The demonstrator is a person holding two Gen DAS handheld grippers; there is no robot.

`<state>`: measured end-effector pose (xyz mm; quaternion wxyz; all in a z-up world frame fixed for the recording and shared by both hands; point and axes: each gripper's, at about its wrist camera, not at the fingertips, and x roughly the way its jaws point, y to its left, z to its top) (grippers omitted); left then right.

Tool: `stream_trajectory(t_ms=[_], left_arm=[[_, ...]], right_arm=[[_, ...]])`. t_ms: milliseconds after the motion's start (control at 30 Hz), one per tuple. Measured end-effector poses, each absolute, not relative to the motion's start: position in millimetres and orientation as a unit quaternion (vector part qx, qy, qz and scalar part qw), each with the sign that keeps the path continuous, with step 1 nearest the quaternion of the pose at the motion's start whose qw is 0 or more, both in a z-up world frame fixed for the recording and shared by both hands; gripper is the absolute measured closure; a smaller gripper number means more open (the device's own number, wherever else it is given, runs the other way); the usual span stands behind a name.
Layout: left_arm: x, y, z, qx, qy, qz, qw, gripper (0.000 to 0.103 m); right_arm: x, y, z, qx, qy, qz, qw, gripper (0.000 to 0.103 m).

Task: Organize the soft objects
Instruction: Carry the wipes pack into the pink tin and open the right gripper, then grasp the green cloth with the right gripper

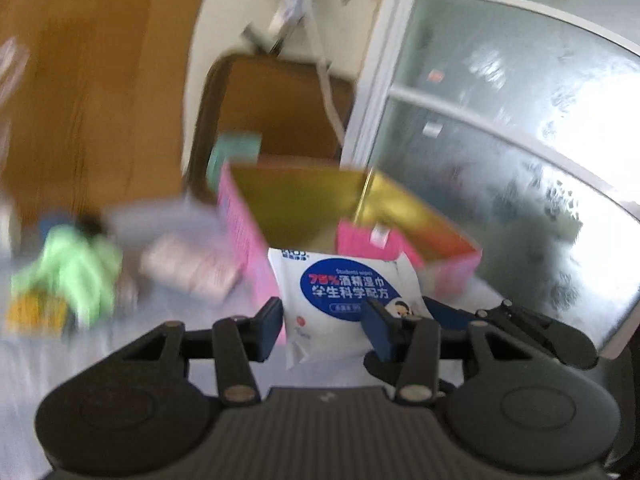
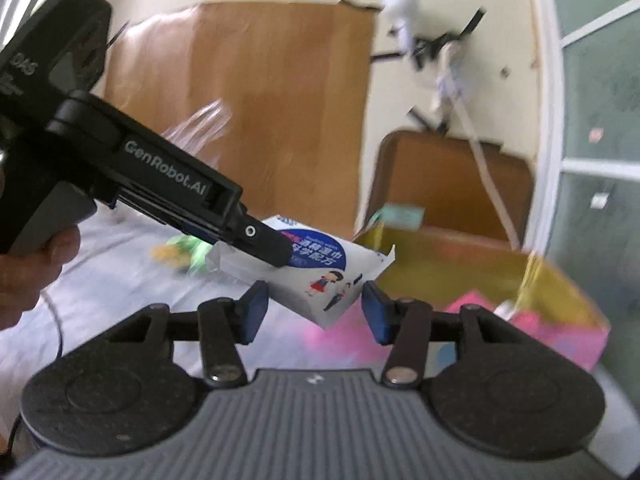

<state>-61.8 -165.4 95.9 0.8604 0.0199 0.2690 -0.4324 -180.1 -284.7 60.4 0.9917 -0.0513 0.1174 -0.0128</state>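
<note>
Left wrist view: left gripper (image 1: 326, 326) at bottom centre, its 2 blue pads pinched on a white wet-wipes pack (image 1: 344, 292) with a blue label; pack is lifted, centre frame. Just behind it, the pink box (image 1: 248, 236) with gold lining stands open, a pink item (image 1: 366, 242) inside. Left of frame, blurred: green soft thing (image 1: 84, 268) and a pale flat packet (image 1: 192, 272) on the light bed sheet (image 1: 132, 344). Frosted window (image 1: 520, 140) at right.

Right wrist view: right gripper (image 2: 314, 310) bottom centre, jaws apart, nothing clamped; the pack's lower corner hangs in the gap between the pads, and I see no contact. Left gripper enters from upper left with a hand (image 2: 28, 272) behind it, holding the pack's far end. Box sits right of centre, just past the pack.

Step, as I judge it: carrying the pack to the box, 1 item already in. Next move calls for bringing the pack over the box opening, then opening the left jaws to drop it; the right gripper must stay clear. More soft items remain on the sheet.
</note>
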Motion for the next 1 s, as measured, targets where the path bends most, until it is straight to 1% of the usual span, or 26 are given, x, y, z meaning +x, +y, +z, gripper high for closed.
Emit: stream_trajectory(t_ms=[67, 133, 267, 367, 433, 533, 633, 700, 867, 1000], left_arm=[[-52, -188, 108, 0.033, 0.243, -0.431, 0.868, 0.059], [-36, -211, 110, 0.034, 0.237, -0.423, 0.874, 0.059], [-6, -252, 99, 0.038, 0.25, -0.404, 0.879, 0.06], [6, -277, 84, 0.058, 0.251, -0.39, 0.884, 0.059], [14, -288, 73, 0.069, 0.259, -0.378, 0.886, 0.058], [25, -295, 61, 0.069, 0.283, -0.352, 0.89, 0.057], [21, -278, 59, 0.049, 0.29, -0.355, 0.887, 0.057], [11, -257, 64, 0.036, 0.277, -0.364, 0.889, 0.057], [-16, -190, 68, 0.013, 0.249, -0.366, 0.897, 0.054], [-19, -132, 52, 0.011, 0.256, -0.314, 0.914, 0.054]], right_arm=[[-163, -300, 68, -0.044, 0.108, -0.029, 0.993, 0.048], [-140, -317, 67, -0.033, 0.11, -0.042, 0.993, 0.048], [-95, -339, 54, -0.03, 0.139, -0.078, 0.987, 0.048], [-67, -351, 42, -0.019, 0.172, -0.099, 0.98, 0.048], [-49, -355, 32, -0.019, 0.194, -0.12, 0.973, 0.048], [-40, -356, 27, -0.021, 0.203, -0.149, 0.967, 0.048], [-58, -355, 30, 0.011, 0.186, -0.154, 0.971, 0.048], [-72, -353, 35, 0.022, 0.167, -0.154, 0.974, 0.048], [-107, -331, 46, 0.034, 0.127, -0.128, 0.983, 0.049], [-110, -299, 53, 0.026, 0.112, -0.076, 0.99, 0.049]])
